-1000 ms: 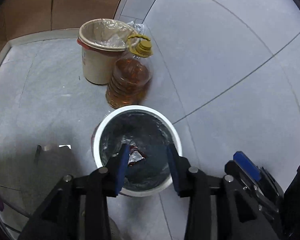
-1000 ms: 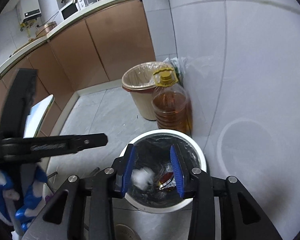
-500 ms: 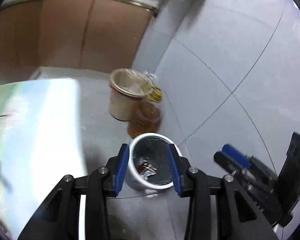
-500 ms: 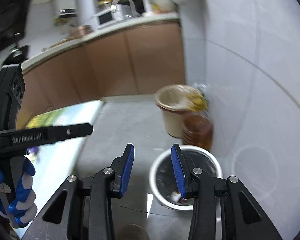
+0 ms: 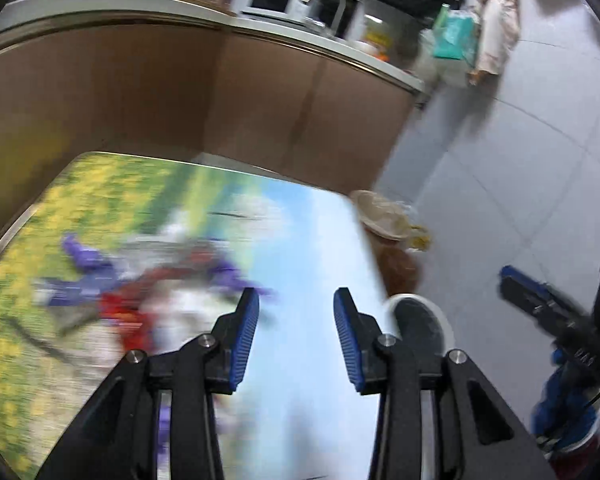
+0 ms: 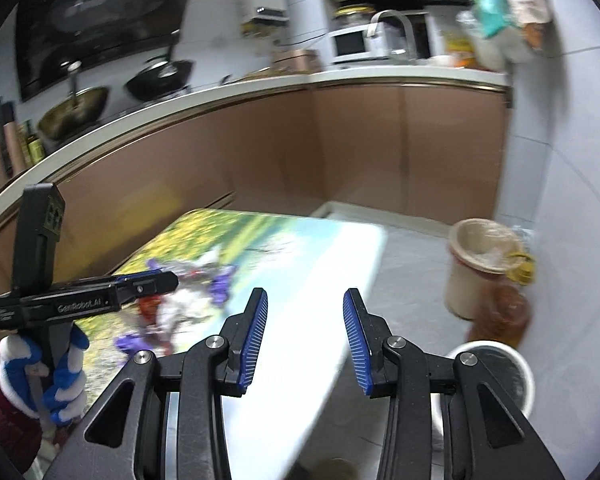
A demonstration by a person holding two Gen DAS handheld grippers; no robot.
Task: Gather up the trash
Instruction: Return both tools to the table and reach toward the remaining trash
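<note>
Hovering parted and empty, the left gripper [image 5: 296, 332] and right gripper [image 6: 306, 334] face blurred purple, red and white scraps [image 5: 152, 292] left on the flower-printed tabletop [image 5: 320, 400]; the white-rimmed black-lined bin [image 6: 516, 376] stands near right on the floor.

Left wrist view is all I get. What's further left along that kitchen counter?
Observer: A black wok sits there; only the right wrist view shows it.
Operator: Who's holding the left gripper?
Observer: A hand in a blue-and-white glove grips its handle.
Operator: That beige bin is half hidden for me.
Observer: Here its whole body shows, standing on the floor next to an oil bottle.
</note>
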